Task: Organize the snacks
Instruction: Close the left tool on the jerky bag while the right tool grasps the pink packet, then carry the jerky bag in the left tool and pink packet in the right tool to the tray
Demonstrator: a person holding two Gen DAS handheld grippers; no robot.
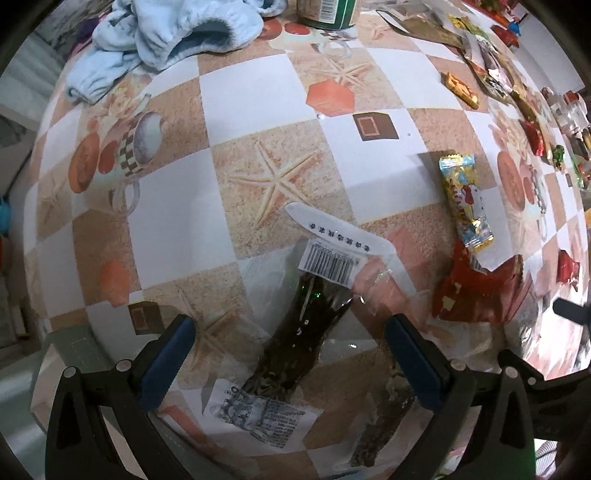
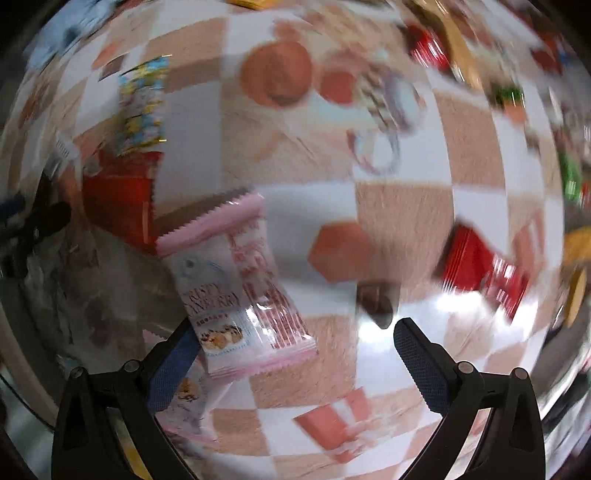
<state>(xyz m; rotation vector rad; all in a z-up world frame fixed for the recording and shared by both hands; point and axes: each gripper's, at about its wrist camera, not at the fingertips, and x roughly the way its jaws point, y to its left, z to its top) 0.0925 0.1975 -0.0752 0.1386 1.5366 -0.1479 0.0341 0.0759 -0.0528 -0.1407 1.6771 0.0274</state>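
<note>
1. The left gripper (image 1: 290,332) points down and forward over the checked tablecloth (image 1: 243,96), its blue-padded jaws spread wide and released, gripping nothing.
2. Between those jaws, lying flat on the cloth, is a clear packet of dark snack (image 1: 303,332) with a barcode label at its far end; neither pad touches it.
3. The right gripper (image 2: 295,343) is likewise tilted down at the table, jaws wide apart and empty; its view is blurred.
4. A pink-and-white snack packet (image 2: 236,284) lies just inside the right gripper's left finger, whether touching it cannot be told.
5. Only the left view shows the light blue garment (image 1: 166,33) at the far left, a green can (image 1: 327,13) at the far edge, and a gold cartoon-printed packet (image 1: 465,199) to the right with a red wrapper (image 1: 480,291) just nearer.
6. Only the right view shows a red striped packet (image 2: 480,273) to the right.
</note>
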